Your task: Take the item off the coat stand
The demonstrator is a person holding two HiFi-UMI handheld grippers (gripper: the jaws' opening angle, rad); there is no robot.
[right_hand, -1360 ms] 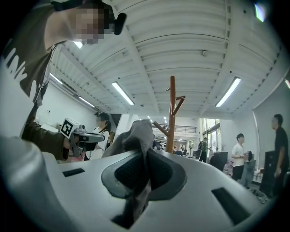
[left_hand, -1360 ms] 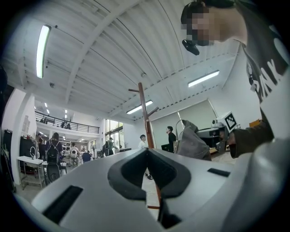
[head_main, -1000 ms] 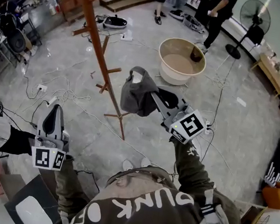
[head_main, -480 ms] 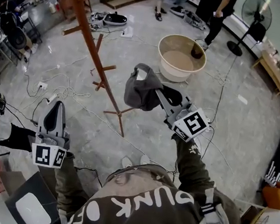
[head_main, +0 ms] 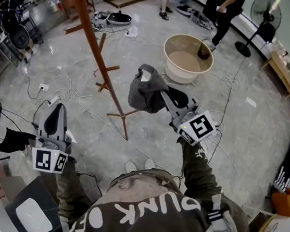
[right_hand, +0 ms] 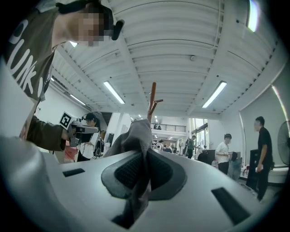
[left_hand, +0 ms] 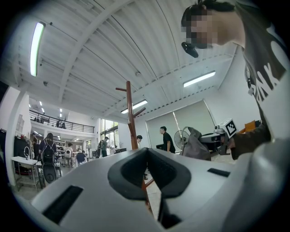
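Observation:
A grey cap [head_main: 144, 89] hangs in the air to the right of the brown wooden coat stand [head_main: 91, 43], clear of its pole and pegs. My right gripper [head_main: 163, 96] is shut on the cap; in the right gripper view a fold of the cap's cloth [right_hand: 136, 136] is pinched between the pads, with the stand [right_hand: 152, 102] behind it. At the lower left, my left gripper [head_main: 57, 109] points toward the stand's base, shut with nothing in it. In the left gripper view the stand [left_hand: 131, 118] rises ahead and the cap [left_hand: 195, 146] shows to the right.
A beige tub [head_main: 174, 72] with a dark item inside stands on the floor beyond the cap. Cables [head_main: 58, 94] trail across the grey floor left of the stand. People [head_main: 226, 12] and a fan [head_main: 264, 22] are at the back.
The right gripper carried the cap a little farther from the stand's pole early on. Over the last half second both grippers have kept still.

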